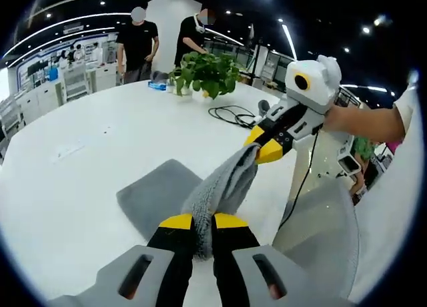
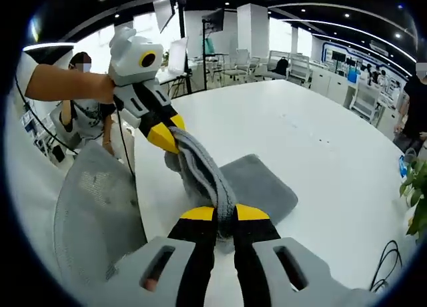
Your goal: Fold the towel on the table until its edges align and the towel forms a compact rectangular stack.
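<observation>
Currently listed: one grey towel (image 1: 220,187), bunched and strung between both tongs at frame centre, its loose end draped on the white table (image 1: 87,153) at lower left of the left gripper view. Left gripper (image 1: 203,221), bottom centre, jaws clamped narrow on the cloth; right gripper (image 1: 261,145), centre right, likewise pinching the other end. Potted plant (image 1: 208,72) stands at upper centre.

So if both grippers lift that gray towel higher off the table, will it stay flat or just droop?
Probably droop. The towel already bunches into a soft rope between the left gripper and the right gripper, while its free end lies slack on the table. It looks light, since two pinches hold it up. The fuzzy pile likely grips the fingers rather than slipping.
</observation>
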`<state>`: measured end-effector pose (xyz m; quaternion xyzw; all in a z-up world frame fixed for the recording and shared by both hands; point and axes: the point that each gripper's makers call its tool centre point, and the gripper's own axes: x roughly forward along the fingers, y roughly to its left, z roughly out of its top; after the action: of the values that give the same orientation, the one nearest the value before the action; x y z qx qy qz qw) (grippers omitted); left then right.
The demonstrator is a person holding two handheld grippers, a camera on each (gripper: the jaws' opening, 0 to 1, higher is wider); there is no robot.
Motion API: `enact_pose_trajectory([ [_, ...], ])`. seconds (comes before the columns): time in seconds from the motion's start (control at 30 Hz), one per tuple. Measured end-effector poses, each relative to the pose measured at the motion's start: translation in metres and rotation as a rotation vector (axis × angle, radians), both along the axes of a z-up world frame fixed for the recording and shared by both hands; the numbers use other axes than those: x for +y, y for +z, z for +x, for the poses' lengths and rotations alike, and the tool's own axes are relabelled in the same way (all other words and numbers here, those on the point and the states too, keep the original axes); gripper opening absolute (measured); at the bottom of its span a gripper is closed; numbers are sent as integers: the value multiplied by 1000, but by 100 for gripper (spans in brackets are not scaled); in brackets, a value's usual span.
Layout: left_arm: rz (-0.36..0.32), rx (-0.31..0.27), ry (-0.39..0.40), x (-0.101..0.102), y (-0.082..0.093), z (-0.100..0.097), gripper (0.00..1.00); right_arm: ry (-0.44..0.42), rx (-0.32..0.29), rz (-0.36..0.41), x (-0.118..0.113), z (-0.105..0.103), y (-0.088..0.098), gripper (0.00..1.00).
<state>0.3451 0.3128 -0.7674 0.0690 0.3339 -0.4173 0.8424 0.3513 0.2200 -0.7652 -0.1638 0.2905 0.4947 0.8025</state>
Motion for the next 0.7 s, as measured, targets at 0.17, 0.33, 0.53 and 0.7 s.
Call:
enact_pose_trajectory([
  [0.17,15,5,14,3,-5,7,9,-14,3,-8,2,13,-5,7],
  [0.33,28,5,21,6,-9,15,9,-17,-1,-22,4,22,-9,7],
  [0.53,52,4,23,7,-19,24,9,-41,0,-49,4,36,-19,7],
  [0.7,65,1,25,7,-25,28,9,-56,-3,-64,3,45,-27,7],
])
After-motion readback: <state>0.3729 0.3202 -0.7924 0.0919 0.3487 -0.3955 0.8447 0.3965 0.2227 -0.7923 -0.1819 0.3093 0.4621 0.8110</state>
